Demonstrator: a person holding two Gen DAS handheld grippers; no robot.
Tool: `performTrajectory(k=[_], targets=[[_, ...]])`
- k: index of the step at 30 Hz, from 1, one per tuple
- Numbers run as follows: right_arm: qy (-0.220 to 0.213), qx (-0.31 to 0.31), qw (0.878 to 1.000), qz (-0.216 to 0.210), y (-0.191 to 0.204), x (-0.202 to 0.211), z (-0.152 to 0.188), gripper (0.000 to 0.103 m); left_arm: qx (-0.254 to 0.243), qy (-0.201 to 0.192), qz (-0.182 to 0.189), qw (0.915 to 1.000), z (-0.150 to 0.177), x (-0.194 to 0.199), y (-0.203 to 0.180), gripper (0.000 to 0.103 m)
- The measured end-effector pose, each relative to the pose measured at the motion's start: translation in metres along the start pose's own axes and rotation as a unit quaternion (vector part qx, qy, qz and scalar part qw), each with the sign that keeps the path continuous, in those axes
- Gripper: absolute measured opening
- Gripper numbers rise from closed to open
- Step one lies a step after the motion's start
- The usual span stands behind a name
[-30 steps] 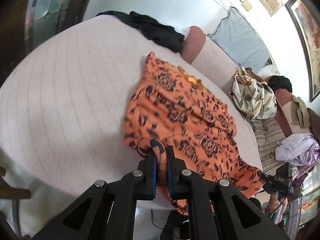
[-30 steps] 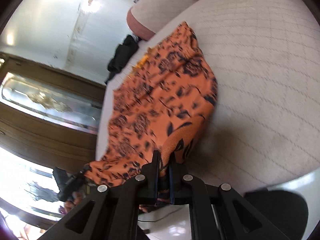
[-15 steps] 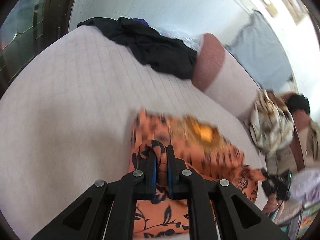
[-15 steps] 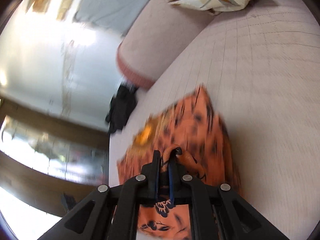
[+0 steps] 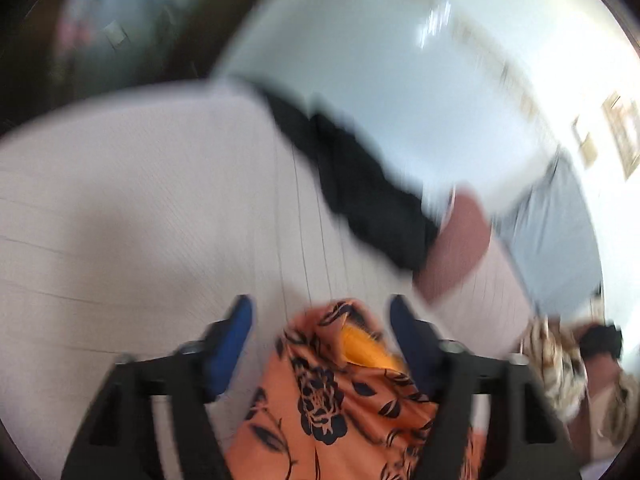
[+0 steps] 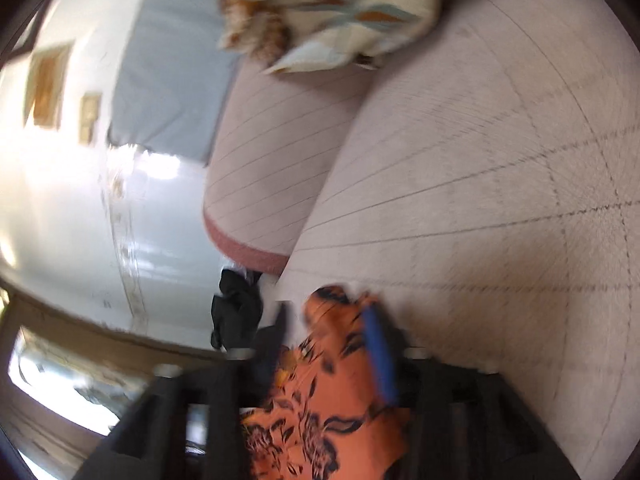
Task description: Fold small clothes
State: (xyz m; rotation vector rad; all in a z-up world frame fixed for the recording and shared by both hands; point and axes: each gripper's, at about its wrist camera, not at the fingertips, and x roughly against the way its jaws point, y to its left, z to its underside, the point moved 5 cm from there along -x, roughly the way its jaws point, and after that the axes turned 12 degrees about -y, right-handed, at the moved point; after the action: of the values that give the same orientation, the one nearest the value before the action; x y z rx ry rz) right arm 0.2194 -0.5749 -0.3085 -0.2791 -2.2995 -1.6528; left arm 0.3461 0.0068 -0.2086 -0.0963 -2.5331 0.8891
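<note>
An orange garment with a dark floral print (image 5: pixel 332 392) lies folded over on the pale quilted bed (image 5: pixel 140 220), an orange-yellow patch showing near its far edge. My left gripper (image 5: pixel 320 316) is opening, its blue pads wide apart on either side of the cloth and off it. In the right wrist view the same garment (image 6: pixel 332 392) lies between the jaws of my right gripper (image 6: pixel 328 320), which is also opening; one blue pad (image 6: pixel 380 356) stands beside the cloth. Both views are blurred.
A black garment (image 5: pixel 368 200) lies at the bed's far edge next to a pink bolster (image 5: pixel 460 240). A leaf-print cloth (image 6: pixel 332 12) is heaped on the bolster (image 6: pixel 272 152) in the right wrist view. A pale wall (image 5: pixel 400 60) stands behind.
Both grippers carried the garment's near edge forward over the rest, folding it toward the far side of the bed. Both then opened and let the cloth go.
</note>
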Motion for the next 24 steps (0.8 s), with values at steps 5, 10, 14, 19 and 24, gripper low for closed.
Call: performTrajectory(k=[5, 10, 14, 19, 24], targets=[[0.068, 0.121, 0.990, -0.020, 0.064, -0.002, 0.059, 0.071, -0.095, 0.002, -0.070, 0.9930, 0.040, 0.052, -0.017, 0.088], [0.148, 0.238, 0.959, -0.045, 0.117, -0.013, 0.156, 0.057, -0.142, 0.093, -0.129, 0.9770, 0.088, 0.048, -0.012, 0.088], [0.183, 0.362, 0.914, 0.006, 0.138, -0.033, 0.219, 0.041, -0.148, 0.123, -0.112, 0.9749, 0.089, 0.046, -0.005, 0.088], [0.203, 0.421, 0.884, 0.000, 0.179, -0.063, 0.240, 0.071, -0.110, 0.141, -0.156, 0.9715, 0.079, 0.030, 0.027, 0.088], [0.247, 0.502, 0.824, 0.090, 0.178, -0.115, 0.273, 0.071, -0.095, 0.169, -0.153, 0.9690, 0.085, 0.020, 0.030, 0.088]])
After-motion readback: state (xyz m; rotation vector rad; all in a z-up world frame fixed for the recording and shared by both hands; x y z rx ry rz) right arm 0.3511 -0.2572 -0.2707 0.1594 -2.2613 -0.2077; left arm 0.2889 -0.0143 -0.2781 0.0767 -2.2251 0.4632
